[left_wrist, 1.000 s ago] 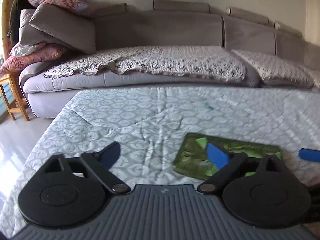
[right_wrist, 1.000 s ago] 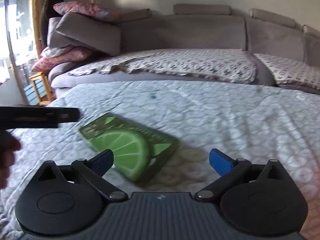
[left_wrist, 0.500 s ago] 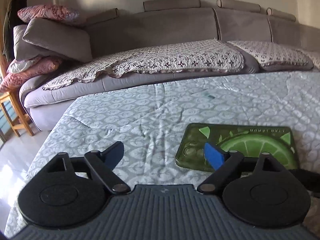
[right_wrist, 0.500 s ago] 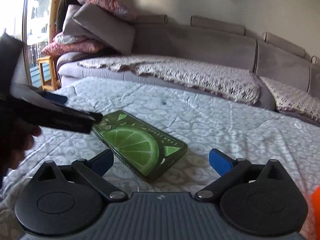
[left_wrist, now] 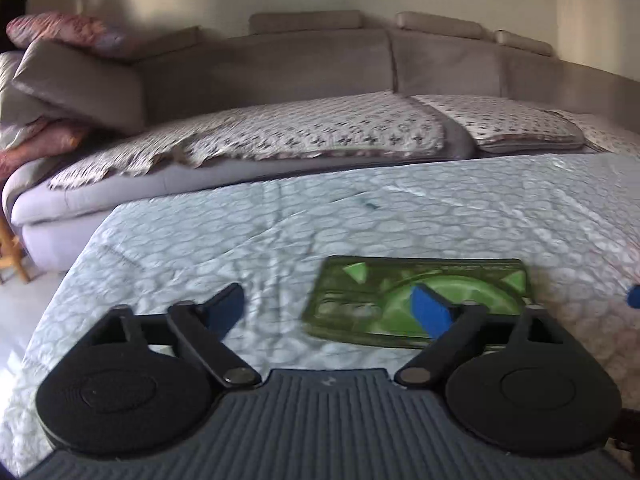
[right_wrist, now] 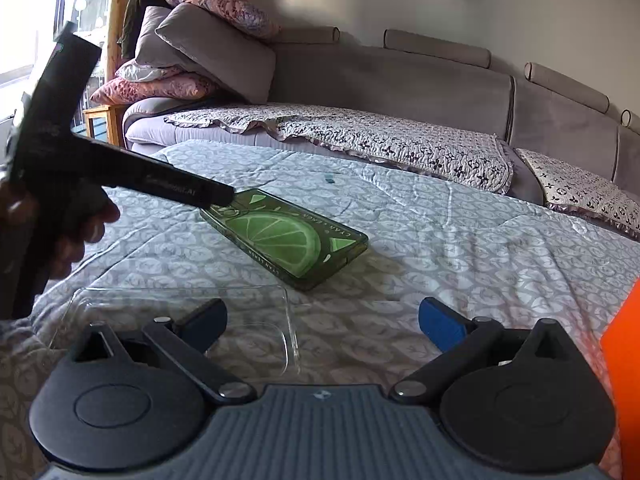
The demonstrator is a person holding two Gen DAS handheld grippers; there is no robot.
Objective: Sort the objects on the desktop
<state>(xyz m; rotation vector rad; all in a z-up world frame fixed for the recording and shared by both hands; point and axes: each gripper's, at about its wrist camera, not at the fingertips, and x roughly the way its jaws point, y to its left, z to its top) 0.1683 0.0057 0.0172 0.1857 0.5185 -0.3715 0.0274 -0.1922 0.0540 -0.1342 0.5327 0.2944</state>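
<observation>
Green phone case flat on quilt, looks light, slick, flexy; I'd pinch long edges. Left hand-held gripper spread wide, right hand-held gripper too, both empty.

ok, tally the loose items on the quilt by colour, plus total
Green: 1, the lime case, lying flat
Clear: 1, the tray, in front of the right gripper
Orange: 1, an object cut off at the right edge; what it is can't be told
Total: 3
</observation>
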